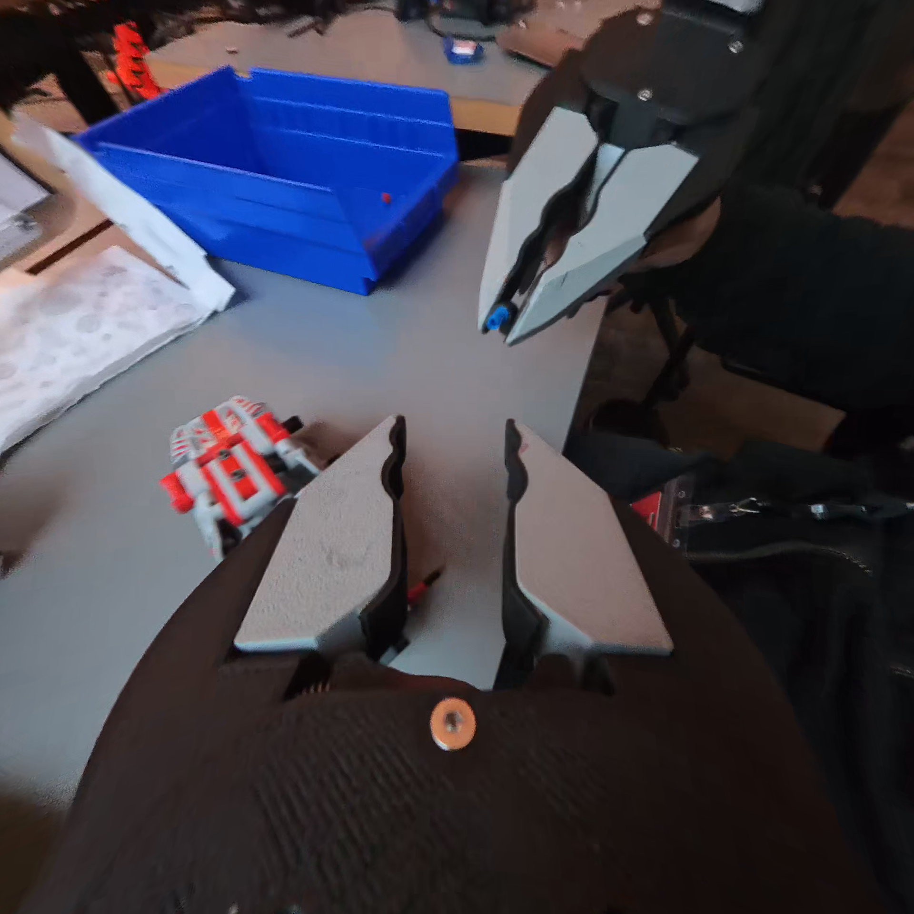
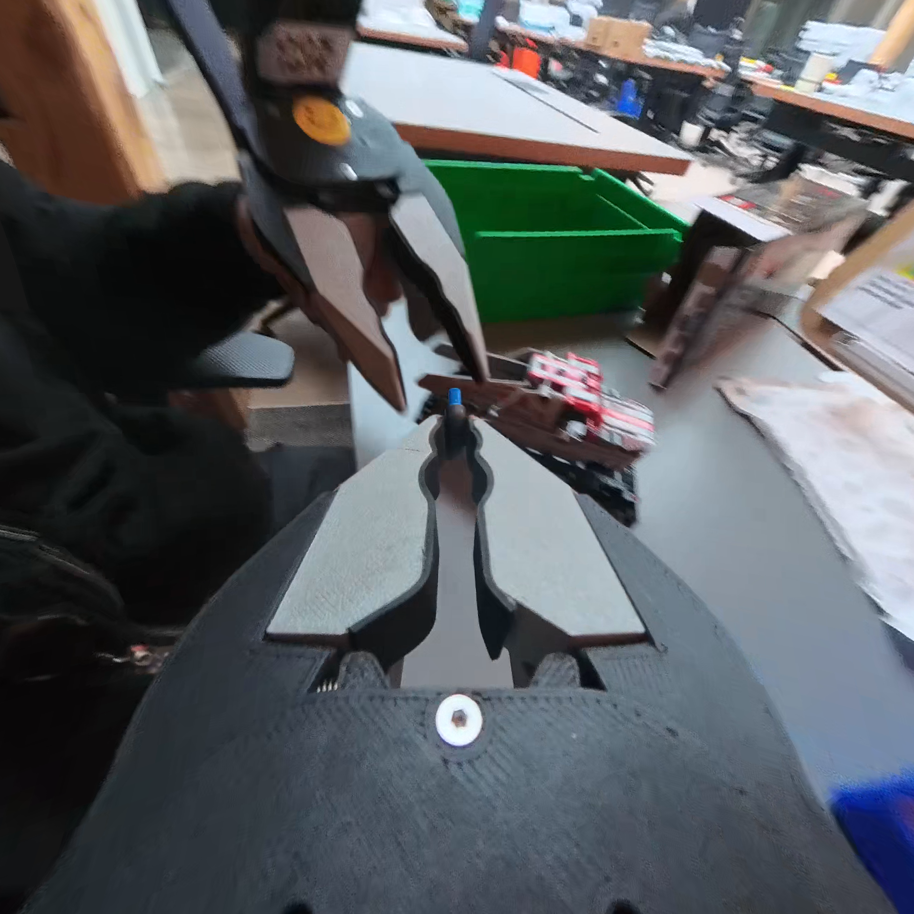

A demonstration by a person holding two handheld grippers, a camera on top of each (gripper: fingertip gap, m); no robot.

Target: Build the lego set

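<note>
Counts: two grippers, one partly built lego model (image 1: 232, 475), one small blue lego pin (image 1: 497, 316), one blue bin (image 1: 277, 173), one green bin (image 2: 559, 247), all on or over one grey table (image 1: 371, 356). The model is the landmark.

The model is red, white and grey and lies flat on the table. The blue bin sits behind the model in the left wrist view, well apart from it, open side up; one tiny red speck shows on its inner wall, too small to identify. White printed sheets (image 1: 84, 321) lie to the left of the model, near it but not touching. In the right wrist view the green bin stands beyond the model, with a cardboard box (image 2: 742, 277) to its right. A black office chair is off the table edge. Both views are motion-blurred.

In the way: in the left wrist view that gripper's own left finger covers the model's near corner. In the right wrist view the left gripper hangs above and just left of the model, partly blocking it.

Left gripper (image 1: 455, 430): fingers wide apart, nothing between them, tips just right of the model; contact with the model cannot be told.

Right gripper (image 1: 499, 329): fingers drawn together and clamped on the blue pin, which pokes out at the tips, raised clear of the table and apart from the model.
</note>
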